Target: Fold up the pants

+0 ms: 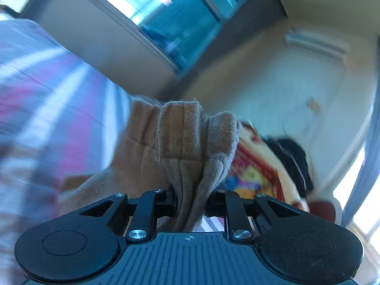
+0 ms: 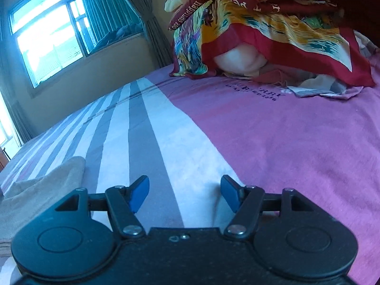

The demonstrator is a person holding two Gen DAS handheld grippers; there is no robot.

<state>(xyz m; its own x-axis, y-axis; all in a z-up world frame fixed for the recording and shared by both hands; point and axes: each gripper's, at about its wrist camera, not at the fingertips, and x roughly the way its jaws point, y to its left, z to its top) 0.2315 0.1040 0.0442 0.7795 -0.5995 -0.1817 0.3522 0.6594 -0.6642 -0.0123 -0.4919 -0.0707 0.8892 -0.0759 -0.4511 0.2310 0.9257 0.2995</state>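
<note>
The tan fleece pants [image 1: 180, 140] are bunched in my left gripper [image 1: 190, 201], which is shut on a thick fold of them and holds it lifted above the bed, tilted; the view is blurred. Part of the pants [image 2: 40, 185] lies flat on the striped bedsheet [image 2: 147, 128] at the lower left of the right wrist view. My right gripper [image 2: 184, 193] is open and empty, just above the sheet, to the right of that cloth.
A pile of colourful folded blankets and a pillow [image 2: 261, 28] sits at the far end of the bed. A window with curtains [image 2: 71, 23] is at the left wall. The purple part of the sheet [image 2: 285, 142] spreads to the right.
</note>
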